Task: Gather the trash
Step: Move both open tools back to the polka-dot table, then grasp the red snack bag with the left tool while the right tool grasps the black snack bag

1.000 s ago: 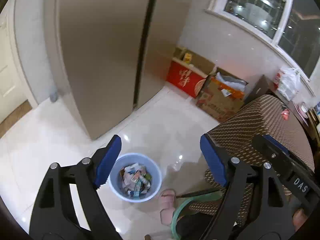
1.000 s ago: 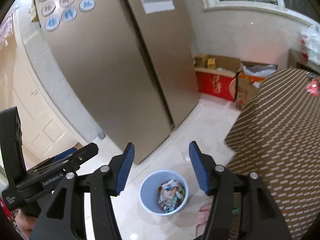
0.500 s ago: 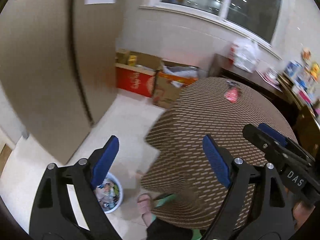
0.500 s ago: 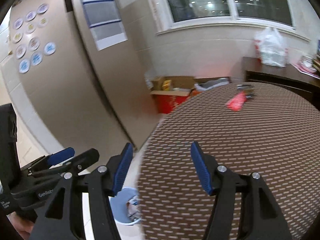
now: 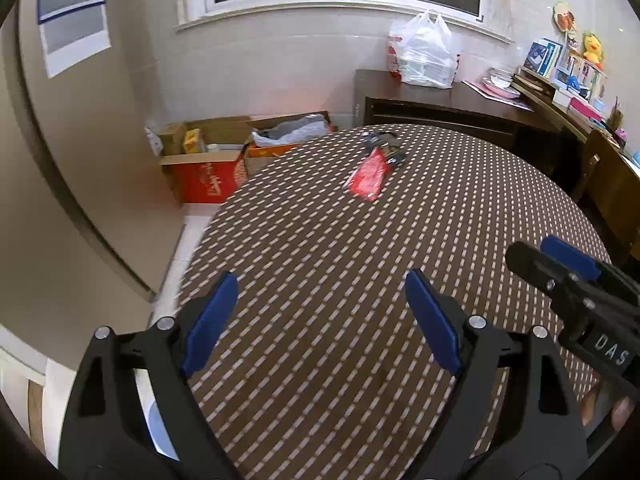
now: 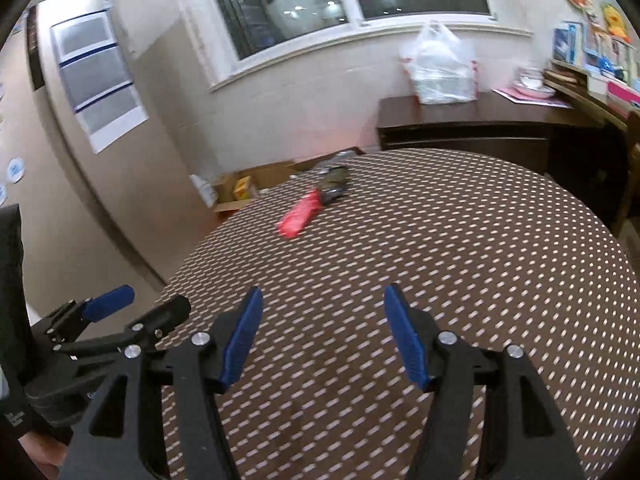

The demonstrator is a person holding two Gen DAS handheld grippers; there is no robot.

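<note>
A crumpled red plastic wrapper [image 5: 369,178] is lying on the far half of the round table [image 5: 320,264], which is wearing a brown cloth patterned with small pale dashes. A darker, blackish wrapper [image 5: 385,147] is sitting just behind the red one, touching its far end, nearer the table's back edge.

The left gripper [image 5: 320,318] is hovering over the near part of the table with its blue-padded jaws spread wide and nothing between them. The right gripper [image 6: 322,334] is hanging alongside it, also spread apart and empty. Both are pointing toward the wrappers and are well apart from them.

A sliver of a pale blue bin [image 5: 160,428] is showing on the floor below the table's left edge, mostly hidden by the left gripper's frame. Beyond the table, a red cardboard box [image 5: 204,178] is standing against the wall, and a white plastic bag [image 5: 426,54] is resting on a dark wooden sideboard [image 5: 420,100] under the window.
</note>
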